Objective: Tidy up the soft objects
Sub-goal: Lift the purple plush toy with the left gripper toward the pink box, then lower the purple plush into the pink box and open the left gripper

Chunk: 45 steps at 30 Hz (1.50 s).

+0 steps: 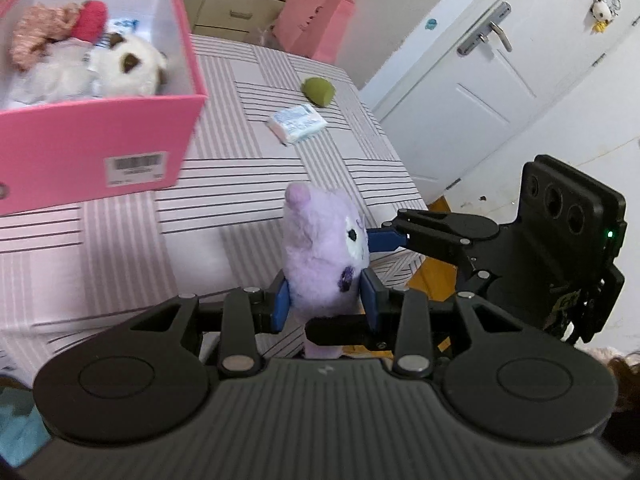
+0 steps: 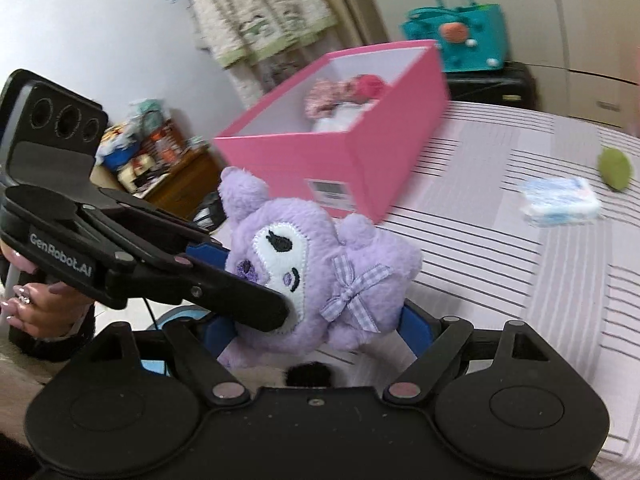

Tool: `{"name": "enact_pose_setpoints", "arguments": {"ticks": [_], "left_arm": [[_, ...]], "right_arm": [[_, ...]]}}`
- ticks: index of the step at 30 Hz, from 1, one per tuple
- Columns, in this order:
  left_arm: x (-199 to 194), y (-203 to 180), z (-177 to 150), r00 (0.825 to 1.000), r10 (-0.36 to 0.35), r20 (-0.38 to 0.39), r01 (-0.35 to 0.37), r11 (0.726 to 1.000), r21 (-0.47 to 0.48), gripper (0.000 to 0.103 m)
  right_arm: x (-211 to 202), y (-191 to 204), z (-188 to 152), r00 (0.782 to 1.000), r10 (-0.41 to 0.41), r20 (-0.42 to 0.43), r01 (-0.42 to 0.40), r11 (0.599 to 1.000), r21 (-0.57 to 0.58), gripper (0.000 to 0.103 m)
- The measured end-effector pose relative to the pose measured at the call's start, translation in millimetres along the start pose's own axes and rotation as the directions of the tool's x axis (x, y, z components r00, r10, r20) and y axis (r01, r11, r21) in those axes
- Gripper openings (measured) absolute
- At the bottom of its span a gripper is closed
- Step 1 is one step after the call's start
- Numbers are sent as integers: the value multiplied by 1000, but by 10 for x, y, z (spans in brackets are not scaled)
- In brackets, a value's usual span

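Note:
A purple plush toy with a gingham bow hangs above the near edge of the striped bed. My left gripper is shut on its lower body, blue pads on both sides. My right gripper stands wide around the toy, its fingers pressing on the face side and underside. In the right wrist view my left gripper comes in from the left across the toy's face. The pink box on the bed holds a white plush dog and pink knitted items.
A green soft lump and a tissue pack lie on the bed beyond the toy. A white door stands right of the bed, a pink paper bag behind it, a teal bag past the box.

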<state>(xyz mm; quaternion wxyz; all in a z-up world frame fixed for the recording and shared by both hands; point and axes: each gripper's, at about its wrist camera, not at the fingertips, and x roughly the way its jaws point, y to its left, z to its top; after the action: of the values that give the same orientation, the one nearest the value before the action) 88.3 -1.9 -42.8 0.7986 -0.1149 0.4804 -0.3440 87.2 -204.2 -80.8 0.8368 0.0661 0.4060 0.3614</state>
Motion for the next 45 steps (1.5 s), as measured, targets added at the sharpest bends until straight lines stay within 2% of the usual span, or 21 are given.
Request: {"name": "enact_pose_setpoints", "arguments": {"ticks": [3,6,11,20,28,31,35,37,39,41,43,44,45], "left_arm": [[-243,36,14,999,32,39,-33,999,18,36],[-468,75,64,990,68,124,-73,997,40,36],[-668,227,258,964,132,231,-145,989,39,37],[-740,608,732,904,236,357,-251,968,-3,38],[-594,1003,1048,882,302,362,-303,951,-53,39],[-521,1112,1088,875,327,357,-322,944,-75,40],[-462,1207,1104,874,347,340,-336,937,-93,44],[-467,1200,1094,868,361,341,-350,932,-96,44],[-461,1178,1084,846,405,348,-393,913,-108,53],[-446,1123,1059,796,476,375,-467,876,-121,59],[-437,1076,1042,760,519,392,-521,846,-110,60],[-445,1054,1032,754,525,394,-530,841,-106,60],[-463,1036,1026,756,522,394,-528,843,-103,61]], "right_arm": [[50,157,119,1000,23,6,-23,999,-44,88],[84,284,307,998,45,47,-40,995,-96,88],[230,422,638,993,41,107,-23,986,-164,88],[662,381,1271,990,43,134,-20,986,-167,88],[1147,274,1630,992,8,129,16,982,-188,89],[1292,225,1682,993,-2,118,23,983,-182,90],[1410,188,1709,996,-19,91,36,983,-179,90],[1425,145,1715,997,-1,79,14,985,-170,91],[1431,132,1705,997,1,74,11,985,-173,94],[1419,146,1696,996,-25,83,41,980,-195,94],[1362,169,1681,993,-52,105,73,976,-207,93],[1301,165,1668,992,-50,112,73,975,-210,93],[1238,151,1658,992,-44,118,68,975,-209,93]]}}
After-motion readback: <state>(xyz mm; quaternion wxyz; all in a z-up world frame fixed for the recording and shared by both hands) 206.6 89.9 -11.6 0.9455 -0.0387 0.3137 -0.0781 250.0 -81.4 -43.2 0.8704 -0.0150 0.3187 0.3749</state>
